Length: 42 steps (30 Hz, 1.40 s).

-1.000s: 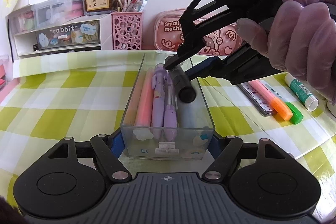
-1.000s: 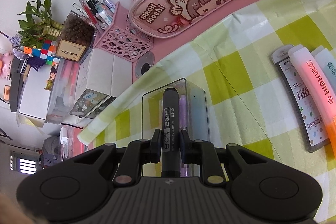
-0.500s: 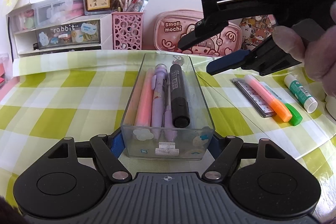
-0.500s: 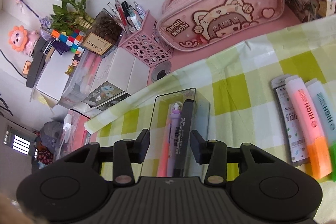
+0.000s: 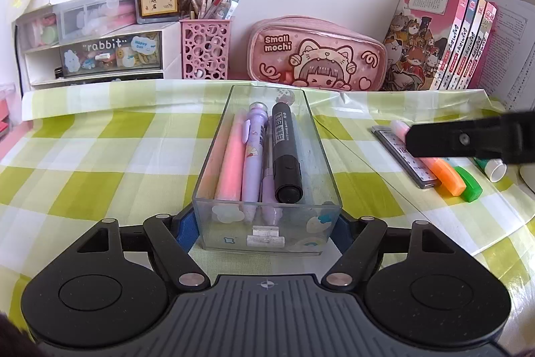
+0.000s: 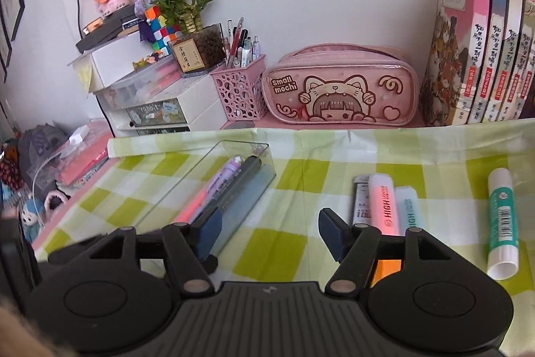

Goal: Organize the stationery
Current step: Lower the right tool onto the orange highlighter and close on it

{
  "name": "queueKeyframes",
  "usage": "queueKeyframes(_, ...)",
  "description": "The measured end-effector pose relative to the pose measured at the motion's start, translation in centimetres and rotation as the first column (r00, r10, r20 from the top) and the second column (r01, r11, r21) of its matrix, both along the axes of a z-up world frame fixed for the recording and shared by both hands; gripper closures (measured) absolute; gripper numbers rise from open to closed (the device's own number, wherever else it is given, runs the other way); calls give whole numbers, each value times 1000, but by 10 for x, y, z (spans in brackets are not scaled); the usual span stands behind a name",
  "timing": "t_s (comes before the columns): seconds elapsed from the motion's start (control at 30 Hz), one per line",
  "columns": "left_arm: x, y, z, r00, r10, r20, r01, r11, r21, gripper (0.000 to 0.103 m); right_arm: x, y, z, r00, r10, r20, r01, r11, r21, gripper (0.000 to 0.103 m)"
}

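1 glue stick fully visible rightward.

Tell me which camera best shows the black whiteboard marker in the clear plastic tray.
The left wrist view: the black whiteboard marker lies fully visible from above, label readable. The right wrist view shows it obliquely through the clear plastic tray, its near end behind a fingertip.

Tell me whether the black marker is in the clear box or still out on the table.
In. The black marker lies flat inside the clear box, beside the purple pen, touched by neither gripper.
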<state>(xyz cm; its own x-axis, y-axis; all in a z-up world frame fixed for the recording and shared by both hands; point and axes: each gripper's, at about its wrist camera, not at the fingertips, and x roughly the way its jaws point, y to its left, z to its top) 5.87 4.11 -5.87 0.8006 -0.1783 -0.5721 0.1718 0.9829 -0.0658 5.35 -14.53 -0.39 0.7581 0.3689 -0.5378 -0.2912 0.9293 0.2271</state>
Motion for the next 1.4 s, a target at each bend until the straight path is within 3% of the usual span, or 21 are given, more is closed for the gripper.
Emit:
queueKeyframes(0.1, -1, 0, 0, 1000, 1, 0, -1, 1000, -7, 29, -14, -7, -8, 998, -34, 46, 35, 999, -35, 20)
queueKeyframes(0.23, -1, 2, 0, 1000, 1, 0, -1, 1000, -16, 29, -23, -11, -18, 997, -68, 47, 72, 993, -97, 20)
queueKeyframes(0.47, 0, 5, 1, 1000, 2, 1, -2, 999, -37, 29, -31, -28, -38, 993, -115, -3, 114, 992, -60, 20)
queueKeyframes(0.73, 0, 1, 0, 1000, 4, 0, -4, 1000, -13, 29, -21, -30, -35, 990, -138, 1, 138, 989, -59, 20)
queueKeyframes(0.93, 0, 1, 0, 1000, 3, -1, -3, 1000, -13, 29, -7, -26, -34, 984, -179, 13, 180, 980, -79, 35)
queueKeyframes(1.17, 0, 2, 0, 1000, 4, 0, -4, 1000, -21, 28, 4, -8, -38, 985, -161, 55, 169, 967, -192, 39)
queueKeyframes(1.3, 0, 2, 0, 1000, 6, 0, -6, 1000, -22, 29, 2, 2, -40, 985, -153, 77, 170, 938, -303, 40)
queueKeyframes(1.4, -1, 3, 1, 1000, 6, 0, -6, 1000, -28, 28, 0, 1, -40, 986, -145, 81, 164, 939, -303, 43)
